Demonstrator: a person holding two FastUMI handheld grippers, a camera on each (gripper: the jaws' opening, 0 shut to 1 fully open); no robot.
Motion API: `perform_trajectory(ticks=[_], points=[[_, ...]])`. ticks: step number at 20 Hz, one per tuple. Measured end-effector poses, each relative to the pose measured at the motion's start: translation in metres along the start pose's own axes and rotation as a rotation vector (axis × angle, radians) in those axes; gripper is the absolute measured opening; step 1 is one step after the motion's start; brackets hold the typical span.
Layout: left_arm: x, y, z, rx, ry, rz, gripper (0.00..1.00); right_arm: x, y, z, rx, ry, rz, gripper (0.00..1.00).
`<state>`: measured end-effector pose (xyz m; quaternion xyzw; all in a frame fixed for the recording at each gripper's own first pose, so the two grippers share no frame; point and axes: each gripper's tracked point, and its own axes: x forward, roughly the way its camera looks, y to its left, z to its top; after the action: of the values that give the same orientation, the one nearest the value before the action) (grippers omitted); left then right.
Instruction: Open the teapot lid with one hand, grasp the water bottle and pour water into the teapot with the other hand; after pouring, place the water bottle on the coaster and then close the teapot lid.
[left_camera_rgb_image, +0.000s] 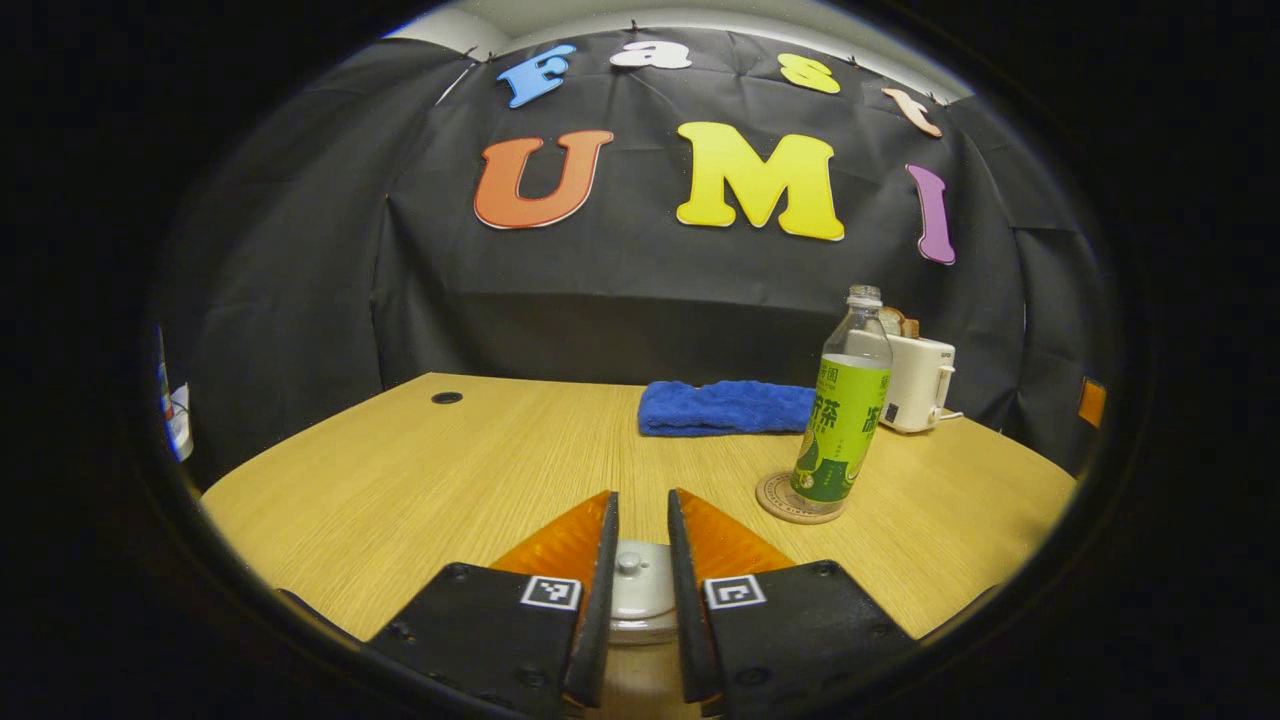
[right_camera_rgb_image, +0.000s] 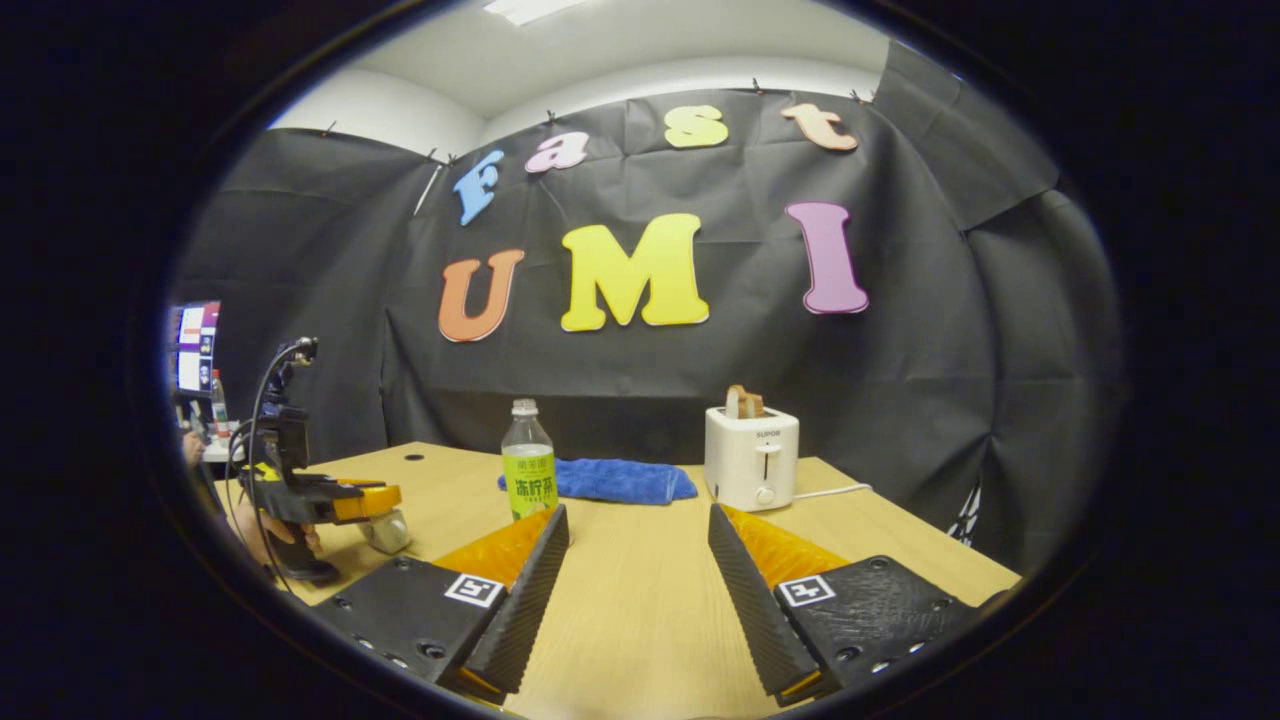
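**Bottle parked on the coaster, lid the delicate piece**

We read the desk (left_camera_rgb_image: 420, 470) first: its wood top carries everything. The water bottle (left_camera_rgb_image: 842, 405) stands upright on the round coaster (left_camera_rgb_image: 775, 497), near the blue towel (left_camera_rgb_image: 725, 407) and the toaster (right_camera_rgb_image: 751, 457). We judge it a thin plastic bottle, light and a little squashy, best held at mid-body across the label.

The teapot lid (left_camera_rgb_image: 640, 590) sits low between the fingers of the left hand-held gripper (left_camera_rgb_image: 642, 600), which stand narrowly apart beside its small knob (left_camera_rgb_image: 628, 562); we cannot tell whether they touch it. The lid looks hard, smooth and breakable, so the knob is the place to pinch.

The right hand-held gripper (right_camera_rgb_image: 638, 590) hangs wide open over bare desk, holding nothing.
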<state>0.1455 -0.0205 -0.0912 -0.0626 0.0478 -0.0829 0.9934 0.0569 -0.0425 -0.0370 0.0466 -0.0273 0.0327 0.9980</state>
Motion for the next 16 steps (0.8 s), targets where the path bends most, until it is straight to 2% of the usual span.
perform_trajectory(ticks=[3,4,5,6,8,11,16], points=[[0.0,-0.003,-0.003,0.044,0.031,0.024,0.47,-0.003,0.003,0.007,-0.01,-0.015,-0.002,0.84],[-0.002,-0.003,-0.001,0.061,0.035,0.039,0.59,-0.004,0.003,0.007,-0.014,-0.019,0.001,0.84],[-0.007,-0.002,0.004,0.073,0.03,0.046,0.63,-0.007,0.005,0.009,-0.02,-0.022,0.003,0.84],[-0.012,-0.002,0.011,0.085,0.019,0.046,0.7,-0.008,0.007,0.011,-0.024,-0.026,0.006,0.84],[-0.024,0.002,0.025,0.113,-0.001,0.079,0.93,-0.011,0.012,0.012,-0.032,-0.033,0.012,0.84],[-0.046,-0.002,0.044,0.124,-0.031,0.098,1.0,-0.013,0.019,0.013,-0.044,-0.034,0.018,0.84],[-0.097,-0.022,0.073,0.097,-0.088,0.082,1.0,-0.017,0.028,0.014,-0.021,-0.013,0.016,0.84]])
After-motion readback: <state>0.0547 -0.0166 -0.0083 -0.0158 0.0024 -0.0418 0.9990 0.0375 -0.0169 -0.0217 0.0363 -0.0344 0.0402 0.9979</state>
